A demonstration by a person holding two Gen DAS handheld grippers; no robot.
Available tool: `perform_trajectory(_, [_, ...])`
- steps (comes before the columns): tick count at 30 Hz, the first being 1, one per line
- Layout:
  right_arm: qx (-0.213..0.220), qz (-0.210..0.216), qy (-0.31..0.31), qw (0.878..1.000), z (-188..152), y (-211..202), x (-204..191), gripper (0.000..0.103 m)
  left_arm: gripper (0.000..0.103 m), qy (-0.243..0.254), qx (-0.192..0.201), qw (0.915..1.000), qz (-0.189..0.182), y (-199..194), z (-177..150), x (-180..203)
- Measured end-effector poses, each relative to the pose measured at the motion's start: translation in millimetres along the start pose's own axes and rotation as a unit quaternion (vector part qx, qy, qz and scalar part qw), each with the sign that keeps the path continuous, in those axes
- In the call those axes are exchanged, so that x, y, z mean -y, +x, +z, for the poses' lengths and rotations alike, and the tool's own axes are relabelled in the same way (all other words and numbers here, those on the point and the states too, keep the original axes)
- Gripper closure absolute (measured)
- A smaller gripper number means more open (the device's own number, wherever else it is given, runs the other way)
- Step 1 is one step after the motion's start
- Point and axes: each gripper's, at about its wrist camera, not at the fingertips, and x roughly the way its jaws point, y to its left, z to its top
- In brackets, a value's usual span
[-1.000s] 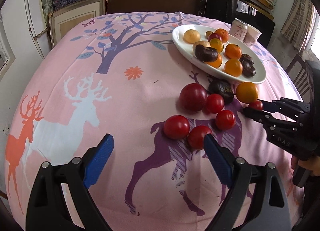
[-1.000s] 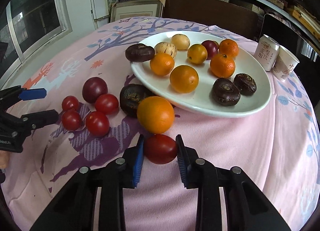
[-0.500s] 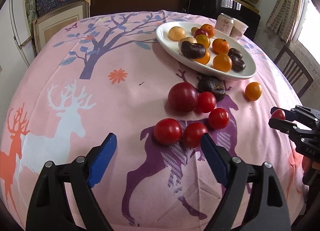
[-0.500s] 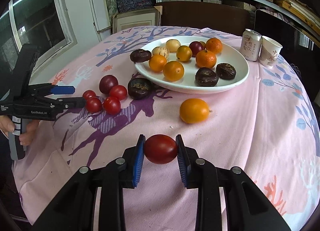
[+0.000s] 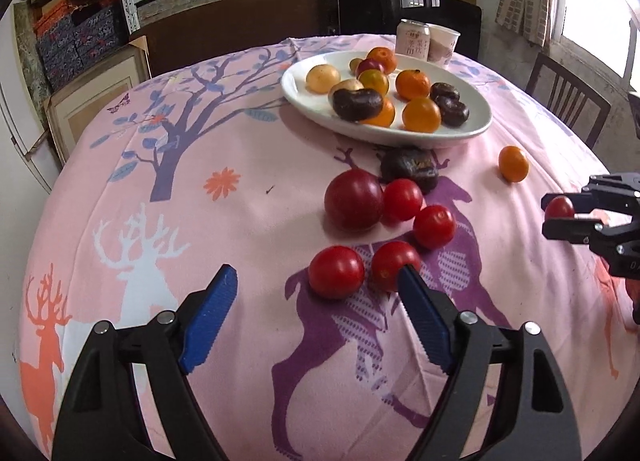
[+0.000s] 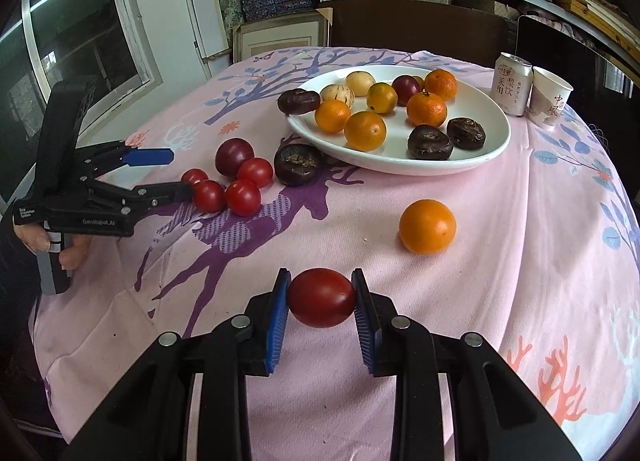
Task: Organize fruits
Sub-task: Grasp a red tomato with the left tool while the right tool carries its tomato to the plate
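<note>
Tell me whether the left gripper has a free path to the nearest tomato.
Probably yes: the left gripper is open, nothing sits between it and the tomato, though a second tomato touches one finger.

Far table edge: drink can touching paper cup. Pink deer-print tablecloth covers table. Wooden chair beyond right edge.

Six tomatoes; six oranges; four dark fruits; two pale fruits; one can; one cup; one plate.
</note>
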Motion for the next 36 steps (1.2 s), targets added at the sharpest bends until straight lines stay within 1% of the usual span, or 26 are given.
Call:
perform_trajectory(1, [0.001,0.0,0.002,1.0,-0.6,-1.2,0.1,0.072,0.028,-0.003,0.001,1.0,-0.005,1.3,3.3,-2.2])
perform_trajectory(3, [0.004,-0.001,0.004,1.0,-1.3,-4.4,1.4,0.072,0.034,-0.018,-0.008,0.9996,-0.019,2.2,8.5,-9.5])
perform_trajectory(5, [0.005,0.001,0.006,1.0,-2.0,-6.4,2.8,0.072,0.035,-0.035,-0.009,0.9988,-0.033,-1.8,9.7,-15.6])
perform_trajectory(6, [0.005,0.0,0.006,1.0,-2.3,-6.5,3.5,0.072,0.035,-0.033,-0.006,0.999,-0.03,-4.3,8.2,-15.7])
perform_trajectory(10, [0.001,0.003,0.005,1.0,-2.3,-3.8,3.3,0.072,0.035,0.002,-0.016,0.9996,-0.025,-10.7,-2.6,-10.6])
perform_trajectory(13, [0.001,0.009,0.002,1.0,-1.7,-2.6,-0.8,0.072,0.035,0.038,-0.023,0.9988,-0.021,-9.1,-11.4,-1.5])
perform_trajectory(15, [0.001,0.011,0.0,1.0,-1.1,-2.3,-3.5,0.072,0.037,0.059,-0.035,0.9975,-0.016,-1.4,-14.2,5.0])
perform_trajectory(17, [0.0,0.012,-0.003,1.0,-0.9,-2.5,-5.7,0.072,0.041,0.065,-0.041,0.9969,-0.018,6.9,-13.3,8.1])
perform_trajectory(21, [-0.002,0.009,-0.002,1.0,-0.6,-4.0,-4.9,0.072,0.042,0.048,-0.038,0.9977,-0.029,19.4,-3.5,5.8])
perform_trajectory(24, [-0.003,0.007,0.001,1.0,-0.6,-4.0,-1.7,0.072,0.045,0.041,-0.033,0.998,-0.034,25.0,1.7,5.5])
perform_trajectory(25, [-0.003,0.006,0.002,1.0,-0.5,-3.9,-0.9,0.072,0.052,0.04,-0.032,0.998,-0.038,25.3,2.4,6.5])
perform_trajectory(26, [-0.003,0.006,0.002,1.0,-0.3,-3.5,-0.5,0.072,0.066,0.041,-0.029,0.9978,-0.043,24.5,2.4,7.7])
perform_trajectory(27, [-0.003,0.007,0.003,1.0,0.0,-3.2,-0.1,0.072,0.073,0.046,-0.026,0.9977,-0.043,23.2,2.3,9.3])
perform_trajectory(29, [-0.002,0.009,0.003,1.0,0.6,-3.0,0.2,0.072,0.074,0.047,-0.024,0.9979,-0.038,21.2,1.2,10.5])
perform_trajectory(32, [0.005,0.009,0.002,1.0,2.8,-6.0,1.6,0.072,0.074,0.023,-0.031,0.9983,-0.044,13.9,0.7,8.3])
perform_trajectory(36, [0.029,-0.006,0.008,1.0,13.7,-17.3,13.1,0.072,0.074,-0.001,-0.006,0.9981,-0.061,-13.3,10.4,12.7])
